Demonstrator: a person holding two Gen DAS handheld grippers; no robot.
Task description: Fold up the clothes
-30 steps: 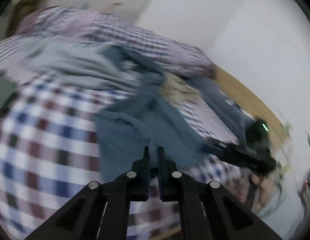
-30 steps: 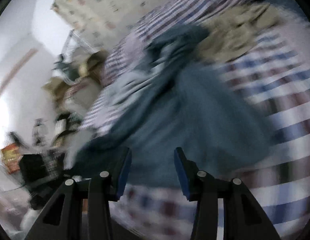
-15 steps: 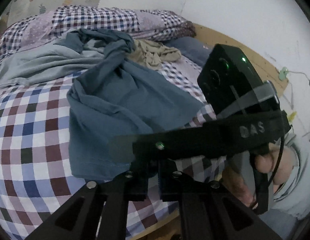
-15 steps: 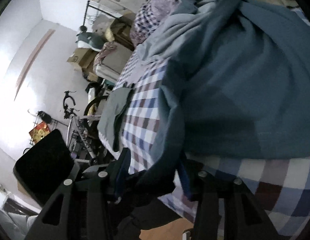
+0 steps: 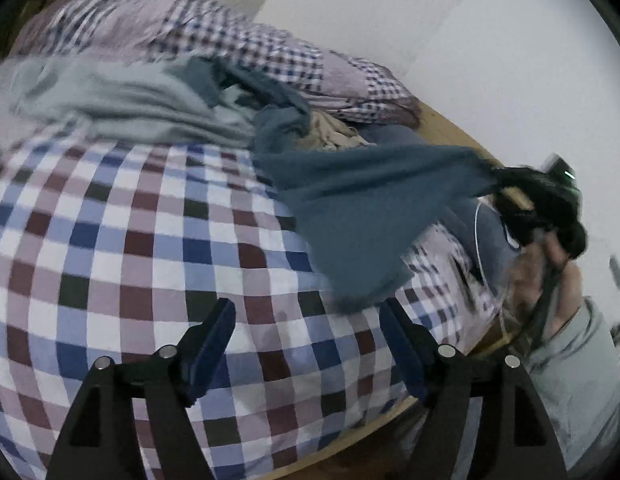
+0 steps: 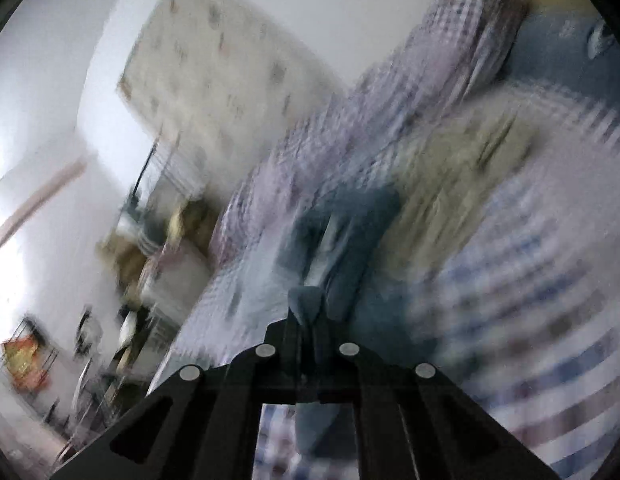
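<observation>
A dark teal garment (image 5: 361,204) is stretched in the air above the checked bedspread (image 5: 150,264), its far end trailing into the clothes pile. My right gripper (image 5: 505,188) holds its corner at the right of the left wrist view, a hand behind it. The right wrist view is blurred, but my right gripper (image 6: 308,320) is shut with teal garment (image 6: 306,304) bunched between its fingers. My left gripper (image 5: 308,336) hangs open over the bedspread, just below the garment's drooping hem, holding nothing.
A pale grey-green garment (image 5: 122,100) and a beige one (image 5: 329,132) lie in the pile behind. A checked pillow or quilt (image 5: 246,48) lies along the wall. The wooden bed edge (image 5: 445,128) runs at the right. Shelves and boxes (image 6: 158,248) stand beside the bed.
My left gripper has opened and released the teal garment. My right gripper has shut on its corner and lifted it off the bed toward the right, moving fast.
</observation>
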